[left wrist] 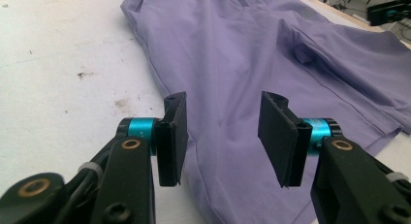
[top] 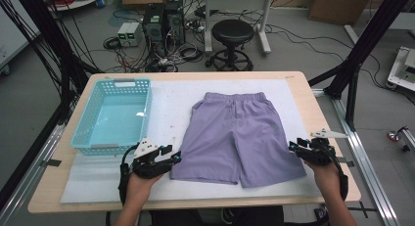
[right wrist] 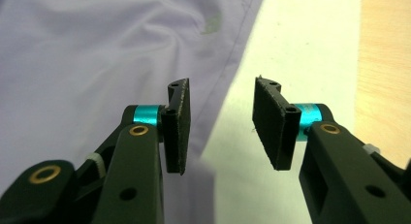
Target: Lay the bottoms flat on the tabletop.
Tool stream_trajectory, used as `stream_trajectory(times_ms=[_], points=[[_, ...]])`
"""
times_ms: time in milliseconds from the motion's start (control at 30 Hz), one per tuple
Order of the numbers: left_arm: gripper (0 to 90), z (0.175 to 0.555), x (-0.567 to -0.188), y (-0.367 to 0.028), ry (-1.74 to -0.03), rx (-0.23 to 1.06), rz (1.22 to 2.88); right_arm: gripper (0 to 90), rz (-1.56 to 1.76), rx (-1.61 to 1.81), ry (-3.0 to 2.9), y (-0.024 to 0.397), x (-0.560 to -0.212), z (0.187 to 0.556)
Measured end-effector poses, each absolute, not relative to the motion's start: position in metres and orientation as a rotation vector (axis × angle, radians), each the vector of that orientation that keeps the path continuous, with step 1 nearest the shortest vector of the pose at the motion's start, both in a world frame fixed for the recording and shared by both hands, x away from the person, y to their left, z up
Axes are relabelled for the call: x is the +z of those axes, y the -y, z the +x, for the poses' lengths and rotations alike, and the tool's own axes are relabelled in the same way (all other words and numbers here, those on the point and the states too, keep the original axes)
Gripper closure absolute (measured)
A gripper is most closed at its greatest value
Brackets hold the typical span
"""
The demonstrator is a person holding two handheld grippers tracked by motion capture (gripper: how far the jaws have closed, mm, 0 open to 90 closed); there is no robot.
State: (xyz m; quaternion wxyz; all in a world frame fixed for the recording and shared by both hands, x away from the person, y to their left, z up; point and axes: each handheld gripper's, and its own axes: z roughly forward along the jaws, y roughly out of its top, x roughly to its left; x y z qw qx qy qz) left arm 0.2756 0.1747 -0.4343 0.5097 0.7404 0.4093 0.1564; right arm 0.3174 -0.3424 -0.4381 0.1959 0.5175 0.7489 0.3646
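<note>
both grippers work around one landmark, the purple shorts [top: 234, 138], spread flat on the white mat [top: 166, 113] with the waistband away from the person and the leg hems toward them. high view: left gripper [top: 172, 157] sits at the outer hem corner of the shorts' left leg, right gripper [top: 293, 146] just off the outer edge of the right leg, each forearm entering from the near table edge with the gripper held low and pointing inward toward the shorts; a turquoise basket [top: 115, 116] stands on the far left side of the shorts. left gripper view: left gripper [left wrist: 223, 136] has its jaws apart, with shorts fabric [left wrist: 252, 64] lying below and beyond the gap and nothing pinched; to grip well, lower until one pad slides under the hem, then close on a single edge. right gripper view: right gripper [right wrist: 220, 124] also stands apart, empty, its gap straddling the side seam of the shorts [right wrist: 97, 54], one jaw over fabric, the other over mat; judged next step is to take the edge here, so keep both grips level with each other to avoid skewing the cloth.
</note>
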Motion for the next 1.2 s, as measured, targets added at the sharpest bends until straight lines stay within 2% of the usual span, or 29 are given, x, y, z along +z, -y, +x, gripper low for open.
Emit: stream_trajectory(times_ms=[67,133,167,200,233,267,567,667,800,967,1200], points=[[53.6,0.276,-0.434,-0.174,-0.984,0.375,1.786,60.7,1.433,0.984,-2.140,0.337,-0.444,0.333],[53.6,0.277,-0.434,-0.174,-0.986,0.375,1.781,66.1,1.408,0.956,-2.186,0.330,-0.449,0.344],[53.6,0.277,-0.434,-0.175,-0.986,0.377,1.780,70.3,1.397,0.884,-2.217,0.324,-0.453,0.351],[53.6,0.277,-0.434,-0.176,-0.990,0.375,1.775,83.7,1.381,0.890,-2.205,0.324,-0.452,0.354],[53.6,0.277,-0.434,-0.176,-0.992,0.377,1.775,89.5,1.387,0.878,-2.218,0.325,-0.451,0.358],[53.6,0.278,-0.434,-0.177,-0.993,0.379,1.773,90.0,1.383,0.867,-2.240,0.326,-0.450,0.362],[53.6,0.279,-0.437,-0.174,-0.992,0.378,1.780,89.4,1.484,0.802,-1.914,0.342,-0.441,0.379],[53.6,0.279,-0.438,-0.173,-0.991,0.377,1.789,80.3,1.479,0.827,-1.937,0.341,-0.440,0.377],[53.5,0.278,-0.439,-0.172,-0.991,0.373,1.803,74.1,1.455,0.943,-1.926,0.345,-0.435,0.359],[53.5,0.273,-0.441,-0.170,-0.995,0.380,1.819,72.2,1.382,1.063,-1.967,0.338,-0.433,0.331],[53.4,0.259,-0.437,-0.175,-1.008,0.393,1.775,72.4,1.210,1.199,-2.089,0.294,-0.424,0.304]])
